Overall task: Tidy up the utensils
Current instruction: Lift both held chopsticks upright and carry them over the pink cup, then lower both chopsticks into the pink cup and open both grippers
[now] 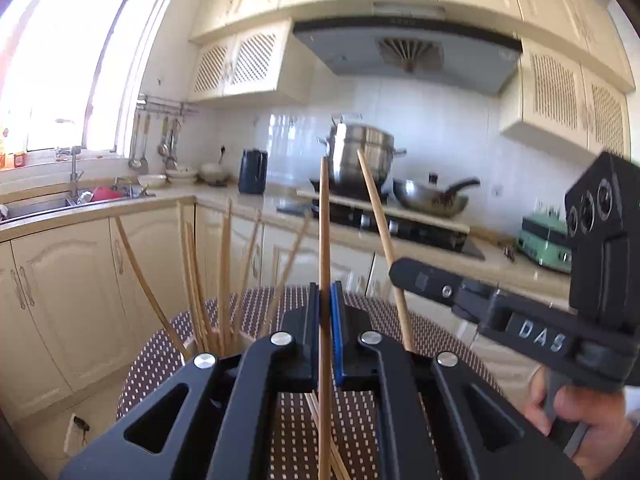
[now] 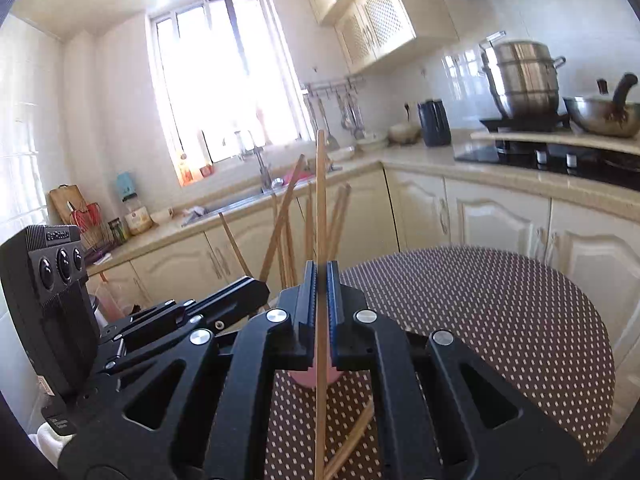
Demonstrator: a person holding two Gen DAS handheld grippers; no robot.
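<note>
The left hand-held gripper [image 1: 325,328] is clamped on one upright chopstick [image 1: 324,216]; the right hand-held gripper [image 2: 321,312] pinches another chopstick [image 2: 320,200]. Both sticks are light, stiff, slick wood, best held mid-shaft. More stand bunched [image 2: 296,232] beyond, loose ones on the dotted surface [image 2: 480,320].

You are standing in a small kitchen washed with hard daylight from a tall window [image 2: 224,80] above the sink [image 2: 240,200]. Cream lower cabinets [image 2: 500,216] run under a pale stone countertop [image 2: 420,156] that turns the corner, with lattice-front upper cabinets [image 1: 240,62] and a grey range hood [image 1: 404,52] above. White glossy wall tiles [image 1: 440,128] back the stove [image 1: 400,220], where a steel stockpot [image 1: 362,156] and a wok [image 1: 432,198] sit. In front of you is a round table [image 2: 500,312] with a brown dotted cover.
</note>
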